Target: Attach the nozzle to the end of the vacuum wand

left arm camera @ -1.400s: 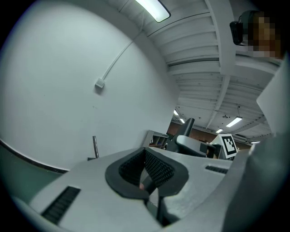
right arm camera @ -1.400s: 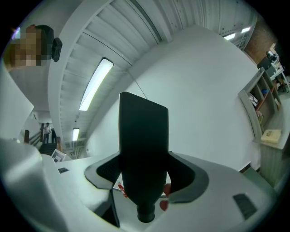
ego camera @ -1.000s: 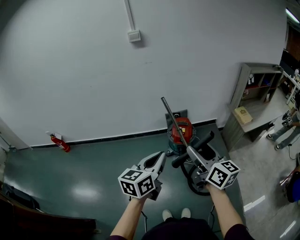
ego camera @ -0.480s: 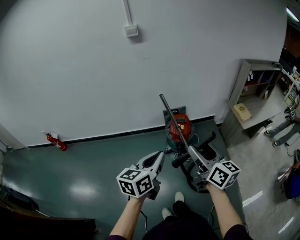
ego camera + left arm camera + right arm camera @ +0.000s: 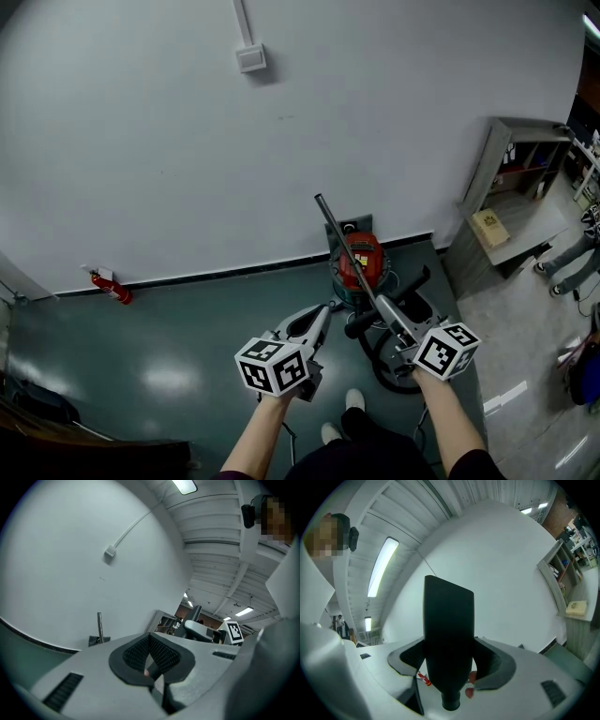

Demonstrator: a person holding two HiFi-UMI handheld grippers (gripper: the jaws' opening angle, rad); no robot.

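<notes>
A metal vacuum wand [image 5: 339, 236] stands tilted up from the red canister vacuum [image 5: 362, 264] against the white wall; it also shows as a thin upright tube, the wand [image 5: 100, 626], in the left gripper view. My right gripper [image 5: 386, 317] is shut on a black nozzle [image 5: 411, 284] held crosswise, just in front of the vacuum. From that gripper's own camera the nozzle [image 5: 449, 634] rises flat and wide between the right gripper [image 5: 449, 660] pads. My left gripper [image 5: 322, 319] is shut and empty, left of the vacuum; its left gripper [image 5: 150, 644] pads meet.
A black hose [image 5: 386, 373] loops on the green floor beside the vacuum. A red fire extinguisher [image 5: 111, 287] lies at the wall's foot, far left. A grey shelf unit [image 5: 506, 202] with a box [image 5: 487, 228] stands right. Someone's legs [image 5: 570, 267] show at the right edge.
The person holding the grippers has stepped, the feet shifting below. Both grippers have moved a little toward the vacuum, the nozzle still held in the right one.
</notes>
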